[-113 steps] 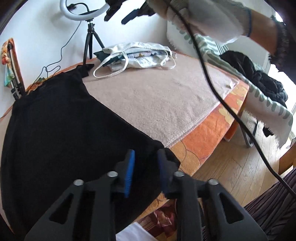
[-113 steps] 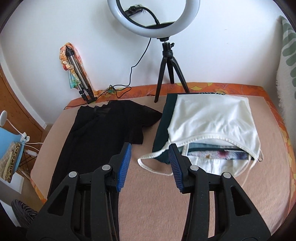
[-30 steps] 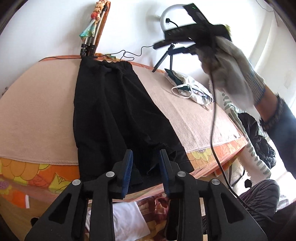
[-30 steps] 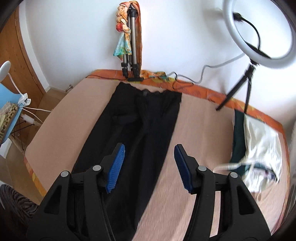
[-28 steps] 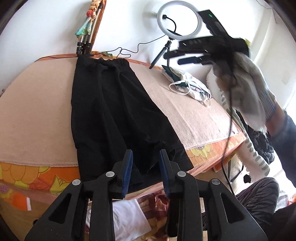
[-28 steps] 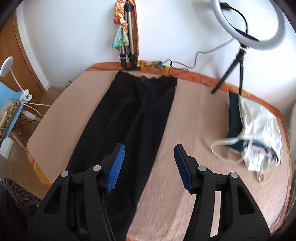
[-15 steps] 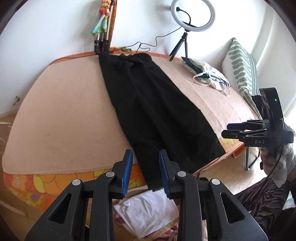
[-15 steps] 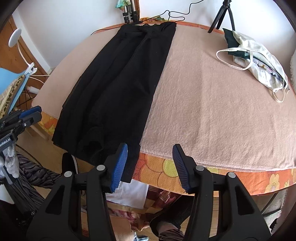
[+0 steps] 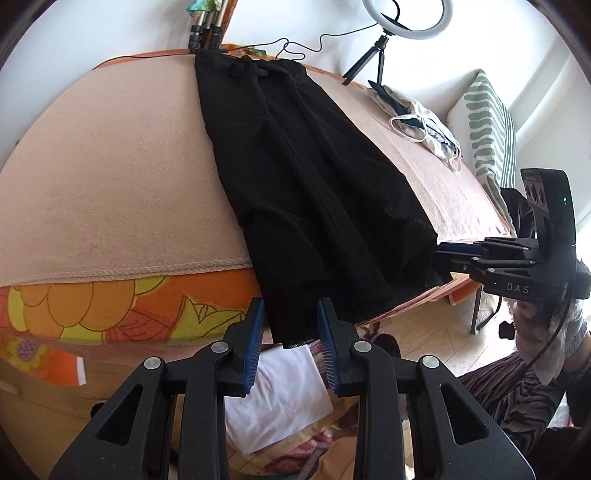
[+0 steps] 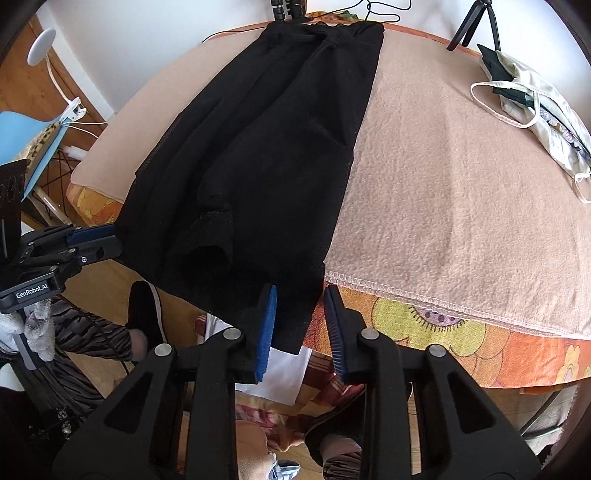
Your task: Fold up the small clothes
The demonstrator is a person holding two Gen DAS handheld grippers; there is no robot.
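A long black garment lies lengthwise on the beige blanket, its hem hanging over the near edge. It also shows in the right wrist view. My left gripper is open, its blue pads either side of the hem's left corner. My right gripper is open around the hem's right corner. Each gripper shows in the other's view: the right gripper and the left gripper touch the cloth's side edges.
A white tote bag with dark cloth lies at the bed's far right. A ring light on a tripod and a folded tripod stand at the back. A striped pillow and wooden floor are on the right.
Both grippers have dropped from above the bed to its near edge and closed in on the garment's hem corners. The right gripper's jaws have narrowed.
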